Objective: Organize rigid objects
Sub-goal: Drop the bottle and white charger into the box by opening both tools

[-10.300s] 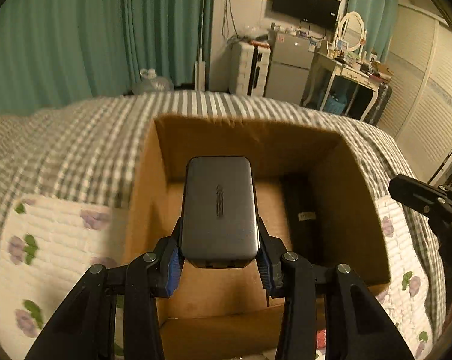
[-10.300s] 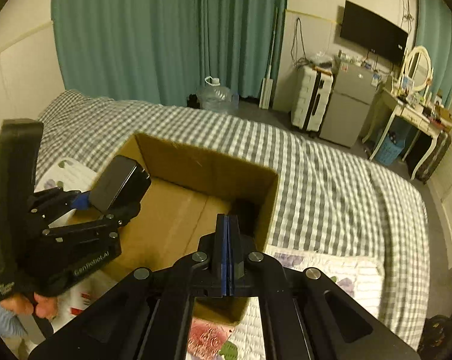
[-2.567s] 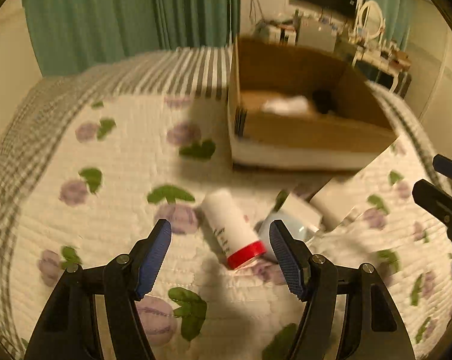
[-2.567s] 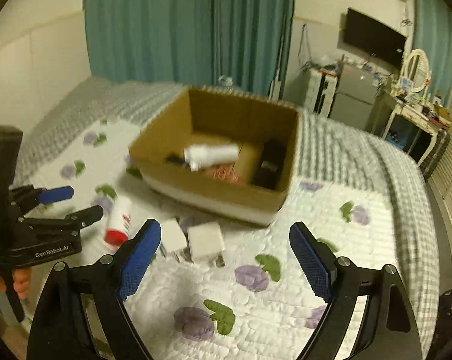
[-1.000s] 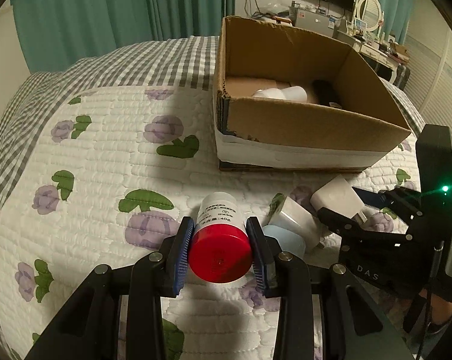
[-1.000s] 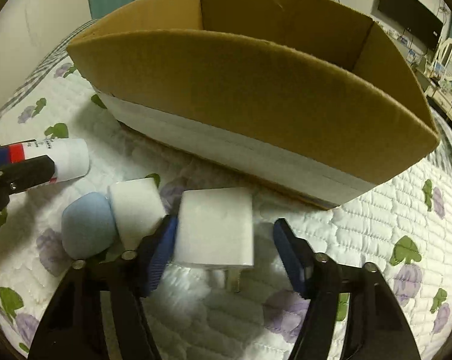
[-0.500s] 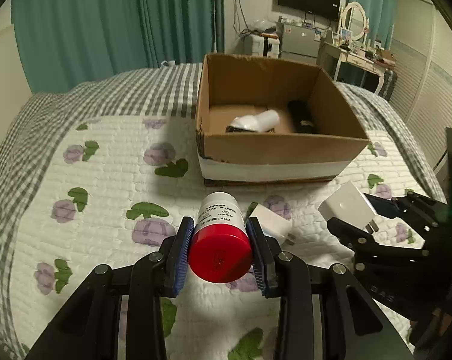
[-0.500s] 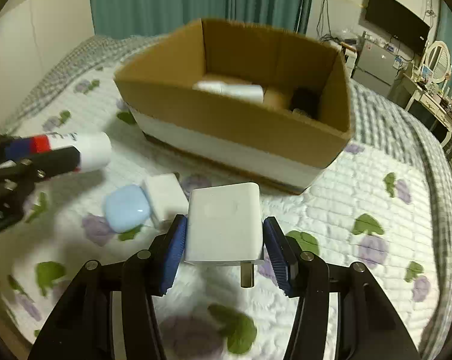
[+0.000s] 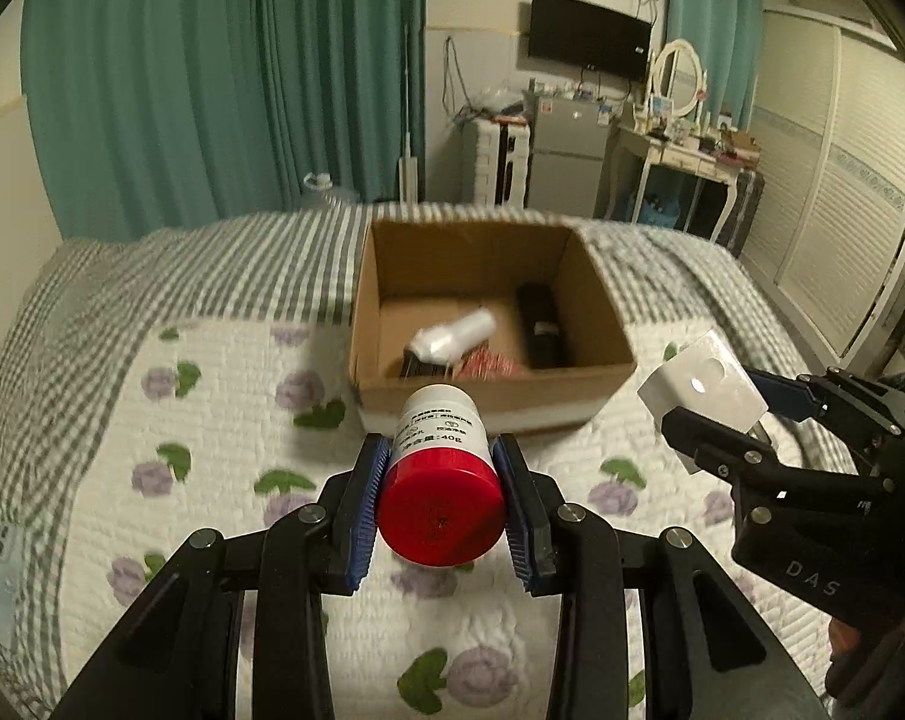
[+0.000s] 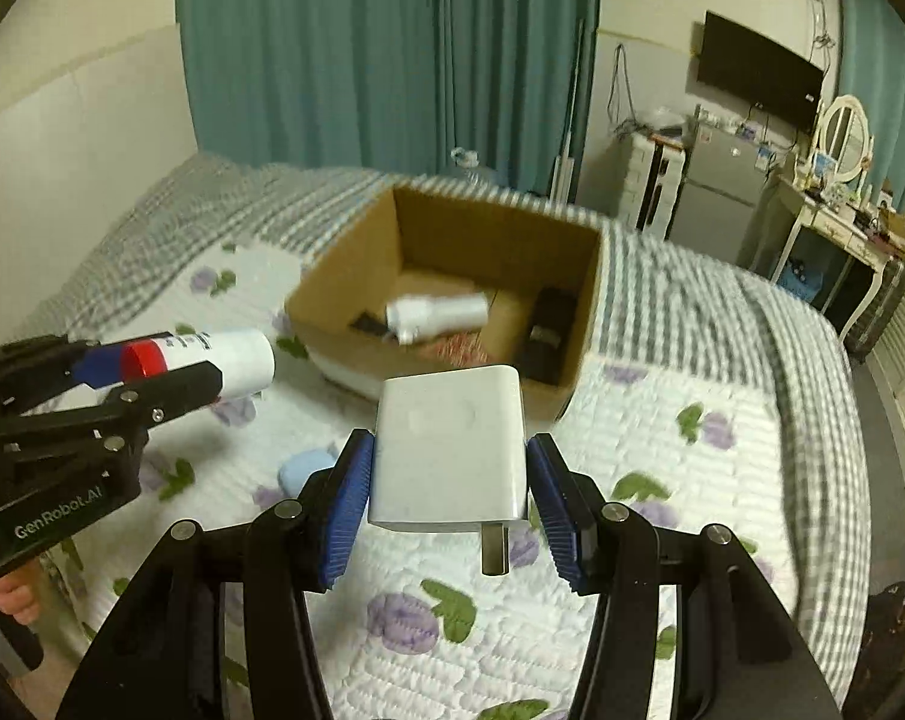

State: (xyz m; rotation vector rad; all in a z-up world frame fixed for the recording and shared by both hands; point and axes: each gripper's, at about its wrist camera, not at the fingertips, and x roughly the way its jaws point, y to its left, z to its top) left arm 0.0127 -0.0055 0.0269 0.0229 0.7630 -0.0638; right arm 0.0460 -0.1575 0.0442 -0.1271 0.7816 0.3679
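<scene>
Jaws of the left gripper (image 9: 440, 501) are clamped on a white bottle with a red cap (image 9: 440, 468), cap toward the camera, carried in the air above the quilted bed (image 9: 212, 420). The right gripper (image 10: 449, 495) is clenched on a white plug-in charger (image 10: 449, 450), prongs pointing down. Both hang short of the open cardboard box (image 9: 608, 324), which already holds a white bottle (image 9: 452, 342), a black item (image 9: 539, 324) and something red-patterned. A pale blue case (image 10: 302, 468) lies on the quilt, not yet packed. Judging by this, the job is well along: two drops, then the leftovers.
</scene>
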